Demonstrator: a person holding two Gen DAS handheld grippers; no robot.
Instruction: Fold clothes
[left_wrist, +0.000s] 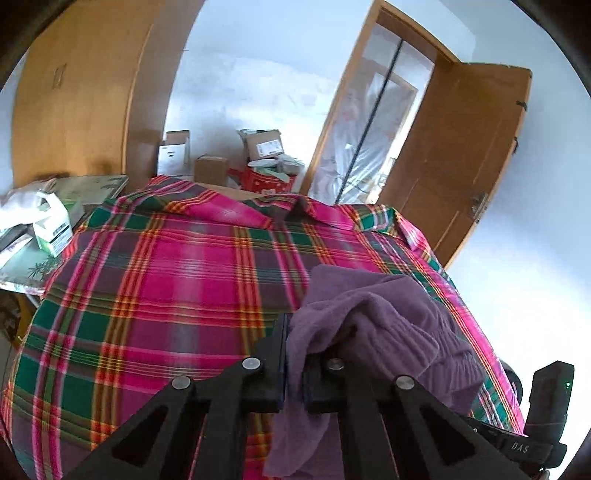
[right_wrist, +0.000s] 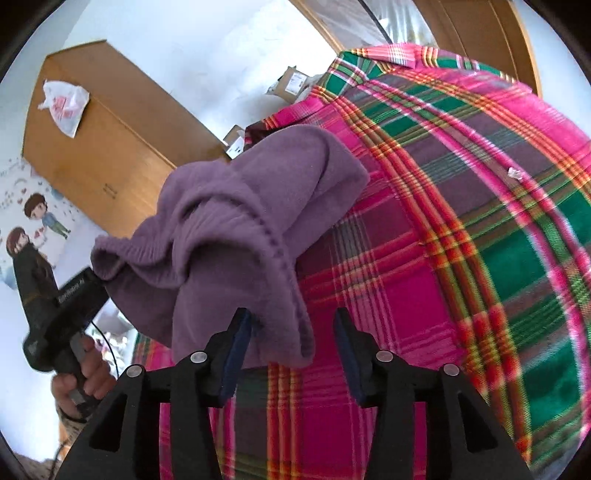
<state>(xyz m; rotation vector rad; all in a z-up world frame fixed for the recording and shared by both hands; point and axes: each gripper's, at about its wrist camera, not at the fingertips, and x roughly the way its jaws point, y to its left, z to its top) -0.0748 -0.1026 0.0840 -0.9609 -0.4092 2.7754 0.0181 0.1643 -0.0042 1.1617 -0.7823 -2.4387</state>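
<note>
A crumpled purple knit garment (left_wrist: 388, 317) is lifted above a pink, green and orange plaid cloth (left_wrist: 166, 288) that covers the work surface. My left gripper (left_wrist: 295, 343) is shut on a fold of the garment, and loose fabric hangs below its fingers. In the right wrist view the garment (right_wrist: 240, 221) hangs bunched in front of the camera. The left gripper (right_wrist: 98, 277), held by a hand (right_wrist: 85, 380), pinches its left end. My right gripper (right_wrist: 291, 332) is open. The garment's lower hem hangs between the fingers, close to the left pad (right_wrist: 236, 347). The plaid cloth (right_wrist: 461, 240) lies beneath.
Cardboard boxes (left_wrist: 210, 168) and a red bag (left_wrist: 266, 181) stand beyond the far edge. A wooden wardrobe (left_wrist: 85, 99) is at back left, an open wooden door (left_wrist: 461, 155) at right. A side surface at left holds white boxes (left_wrist: 51, 225). A plastic bag (right_wrist: 64, 105) hangs on the wardrobe.
</note>
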